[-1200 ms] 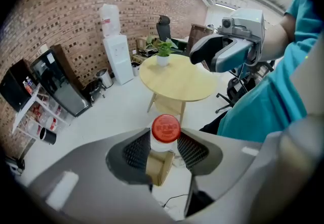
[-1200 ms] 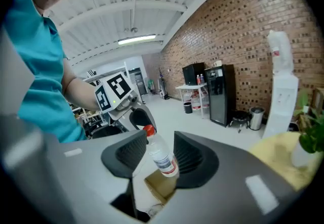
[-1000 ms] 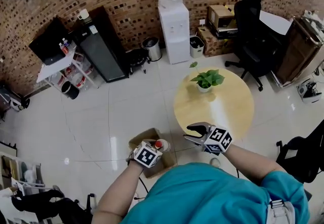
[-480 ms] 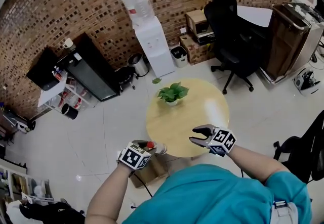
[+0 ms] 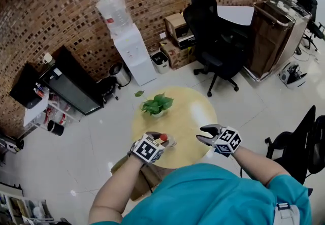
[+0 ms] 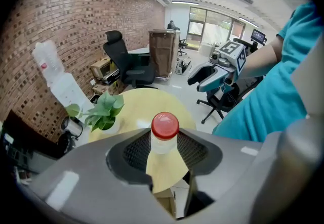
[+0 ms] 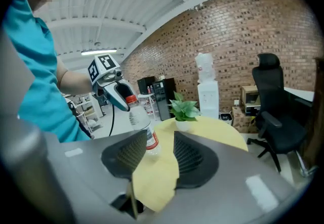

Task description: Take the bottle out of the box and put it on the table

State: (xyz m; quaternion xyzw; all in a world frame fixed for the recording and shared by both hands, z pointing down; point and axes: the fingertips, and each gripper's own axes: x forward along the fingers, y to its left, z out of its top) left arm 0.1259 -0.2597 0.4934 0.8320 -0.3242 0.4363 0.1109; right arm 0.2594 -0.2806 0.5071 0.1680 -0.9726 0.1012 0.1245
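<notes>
A clear plastic bottle with a red cap (image 5: 163, 137) hangs upright in my left gripper (image 5: 162, 142), which is shut on its neck. In the left gripper view the cap (image 6: 165, 126) stands up between the jaws. The bottle (image 7: 145, 129) hangs over the near edge of the round yellow table (image 5: 190, 117), off its surface. My right gripper (image 5: 206, 135) is open and empty over the table's near right rim, level with the bottle. The cardboard box (image 5: 145, 178) stands on the floor under my left forearm, mostly hidden.
A potted green plant (image 5: 156, 104) stands on the table's far left part. A black office chair (image 5: 216, 41) is behind the table, and a water dispenser (image 5: 127, 41) stands against the brick wall. A second dark chair (image 5: 304, 137) is at my right.
Both hands have swung from over the box to the table. The bottle has come up and away from the box in the left gripper. The right gripper stays open.
</notes>
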